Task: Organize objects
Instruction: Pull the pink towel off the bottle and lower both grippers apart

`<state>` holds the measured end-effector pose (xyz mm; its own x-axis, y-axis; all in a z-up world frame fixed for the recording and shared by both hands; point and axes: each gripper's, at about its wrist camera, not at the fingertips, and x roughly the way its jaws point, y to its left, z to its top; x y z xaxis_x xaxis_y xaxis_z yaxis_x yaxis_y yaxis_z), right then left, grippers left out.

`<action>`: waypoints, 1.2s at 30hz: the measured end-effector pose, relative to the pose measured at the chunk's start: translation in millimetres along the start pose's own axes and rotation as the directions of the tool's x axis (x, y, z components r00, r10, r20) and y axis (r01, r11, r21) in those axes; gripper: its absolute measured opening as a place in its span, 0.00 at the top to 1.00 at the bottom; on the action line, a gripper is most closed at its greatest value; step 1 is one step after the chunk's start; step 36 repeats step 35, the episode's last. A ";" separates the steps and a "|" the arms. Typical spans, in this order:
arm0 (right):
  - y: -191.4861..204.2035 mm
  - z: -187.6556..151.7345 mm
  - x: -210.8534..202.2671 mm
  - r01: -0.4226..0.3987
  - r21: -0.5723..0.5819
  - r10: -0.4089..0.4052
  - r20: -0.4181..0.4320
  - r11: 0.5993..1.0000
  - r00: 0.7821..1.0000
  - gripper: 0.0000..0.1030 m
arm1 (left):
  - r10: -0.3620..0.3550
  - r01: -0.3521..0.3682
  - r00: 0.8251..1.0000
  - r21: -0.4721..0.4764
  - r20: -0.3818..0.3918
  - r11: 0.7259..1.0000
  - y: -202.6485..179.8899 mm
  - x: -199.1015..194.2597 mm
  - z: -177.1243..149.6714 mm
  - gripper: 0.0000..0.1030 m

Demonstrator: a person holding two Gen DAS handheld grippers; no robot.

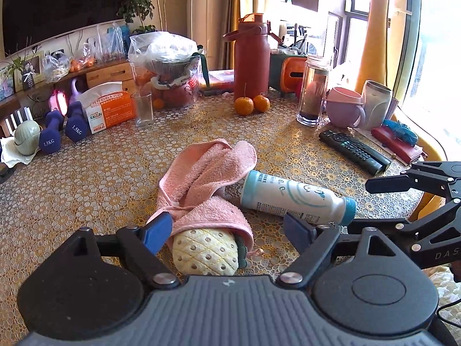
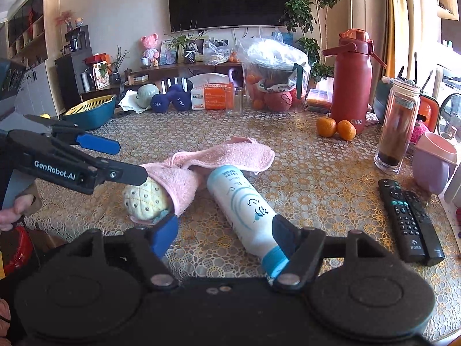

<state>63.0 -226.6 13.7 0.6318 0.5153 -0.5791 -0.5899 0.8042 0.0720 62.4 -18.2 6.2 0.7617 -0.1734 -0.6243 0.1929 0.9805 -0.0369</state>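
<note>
Pineapple toy [image 1: 206,252] lies between left gripper's [image 1: 227,230] open fingers.

Pink towel [image 1: 201,178], yellow dotted pineapple toy [image 1: 205,252], white-blue bottle [image 1: 296,197]

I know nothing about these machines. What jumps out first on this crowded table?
Mid-table, a pink towel lies draped over a yellow pineapple-shaped toy, with a white bottle with a blue cap on its side just right of it. The left claw stands open around the toy, the right claw open at the bottle's capped end. Behind them towers a red jug with two oranges at its foot.
</note>
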 end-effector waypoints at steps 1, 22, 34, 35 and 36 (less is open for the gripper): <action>0.9 -0.7 -3.1 0.002 0.007 -0.002 0.005 1.000 1.000 0.29 | -0.006 0.006 1.000 -0.007 0.006 1.000 0.1 -3.2 -1.1 0.13; 10.5 -10.3 -31.5 0.008 0.117 -0.015 0.054 0.993 0.998 0.26 | 0.022 -0.020 0.998 -0.027 0.051 0.999 -15.3 -31.5 -34.9 0.00; 11.1 -12.4 -31.6 0.008 0.127 -0.015 0.052 0.992 0.999 0.26 | 0.002 -0.003 0.998 0.010 0.070 1.000 -23.6 -34.6 -34.9 0.00; 10.9 -12.7 -32.0 0.008 0.128 -0.015 0.053 0.992 0.998 0.26 | 0.002 -0.002 0.998 0.004 0.070 1.000 -22.7 -34.4 -34.5 0.00; 10.9 -12.7 -32.0 0.008 0.128 -0.015 0.053 0.992 0.998 0.26 | 0.002 -0.002 0.998 0.004 0.070 1.000 -22.7 -34.4 -34.5 0.00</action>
